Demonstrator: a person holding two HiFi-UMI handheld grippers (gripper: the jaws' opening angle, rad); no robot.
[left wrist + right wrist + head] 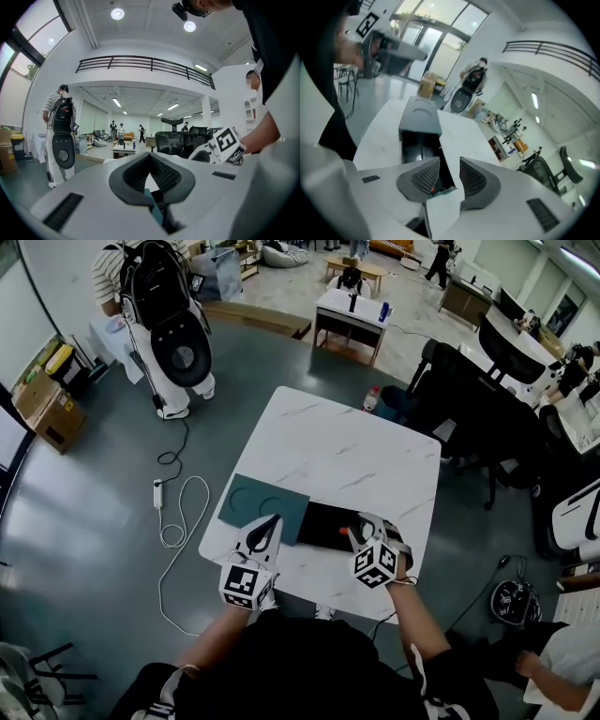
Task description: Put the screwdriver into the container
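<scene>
A black open container (323, 521) sits near the front edge of the white marble table (347, 456), with its teal lid (262, 501) flat beside it on the left. A small orange-red bit of the screwdriver (344, 532) shows inside the container's right end. My right gripper (362, 523) hovers just over it, open, with nothing pressed between the pads. In the right gripper view the right gripper (449, 164) looks down on the container (415, 147), and the red screwdriver (433, 189) peeks out under the left pad. My left gripper (273, 521) rests over the lid, shut and empty (150, 157).
A person with a backpack stands beside a white machine (178, 352) at the far left. A cable and power strip (157, 493) lie on the floor left of the table. Black office chairs (469, 418) crowd the right side. A bottle (372, 398) stands past the table's far edge.
</scene>
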